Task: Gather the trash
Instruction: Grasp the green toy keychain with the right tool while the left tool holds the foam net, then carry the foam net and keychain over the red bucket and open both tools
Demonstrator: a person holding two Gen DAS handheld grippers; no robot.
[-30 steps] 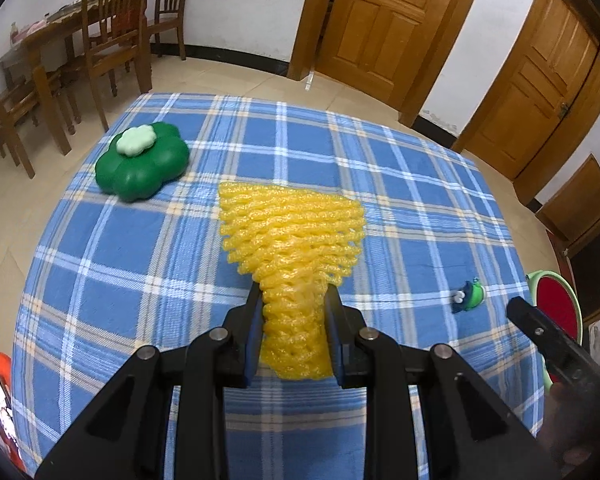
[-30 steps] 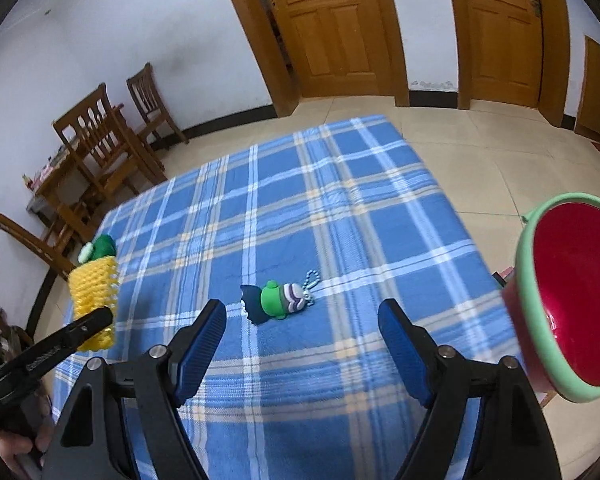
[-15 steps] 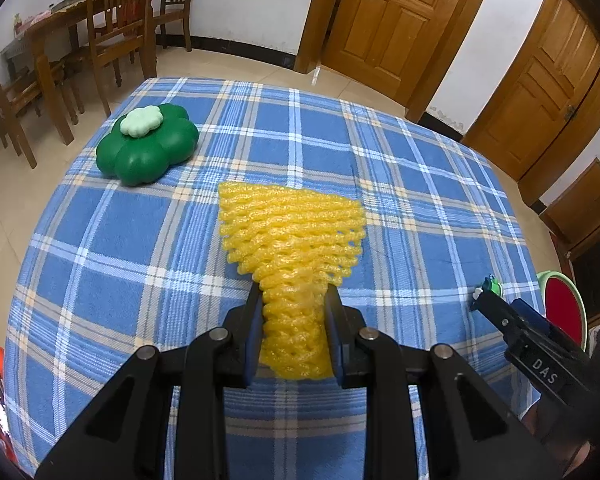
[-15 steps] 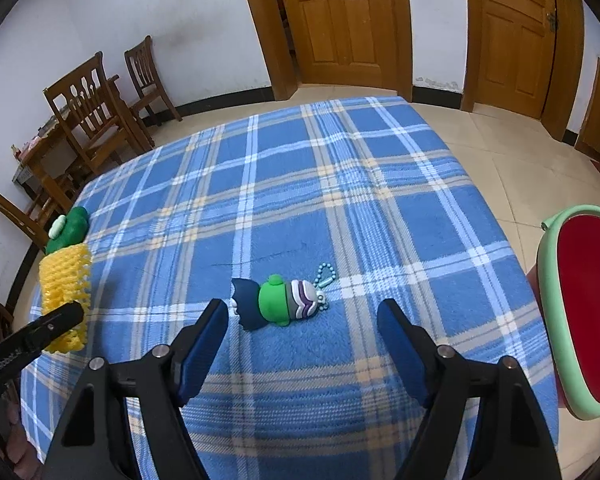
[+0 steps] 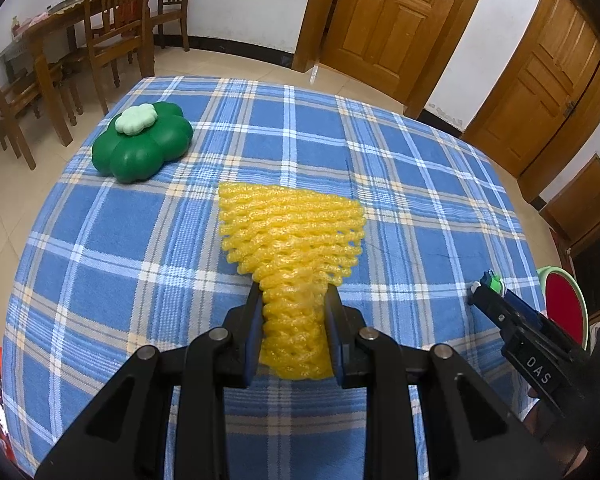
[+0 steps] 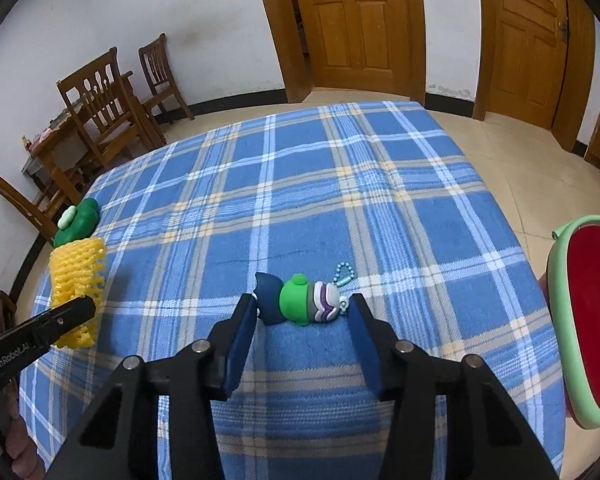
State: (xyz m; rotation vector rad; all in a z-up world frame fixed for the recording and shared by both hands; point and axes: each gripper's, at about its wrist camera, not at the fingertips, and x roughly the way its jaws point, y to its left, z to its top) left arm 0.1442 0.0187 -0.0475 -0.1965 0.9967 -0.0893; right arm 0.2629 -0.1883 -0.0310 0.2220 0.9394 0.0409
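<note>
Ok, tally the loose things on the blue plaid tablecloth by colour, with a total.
Yellow: 1, the yellow foam net sleeve
Green: 1, the green clover-shaped plastic case
Green and navy: 1, the small figurine keychain
Total: 3

Yellow foam net (image 5: 292, 236), blue plaid tablecloth (image 5: 400, 184), green clover box (image 5: 142, 146)

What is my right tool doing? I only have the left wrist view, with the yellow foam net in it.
Observer: The right tool is open, one finger either side of a green keychain toy.
Operator: Gripping it?
Observer: Not yet. The jaws stand wide, and the toy lies flat on the tablecloth.
Operator: Anything loose on it?
Observer: A teal bead chain trails from its far end.
</note>
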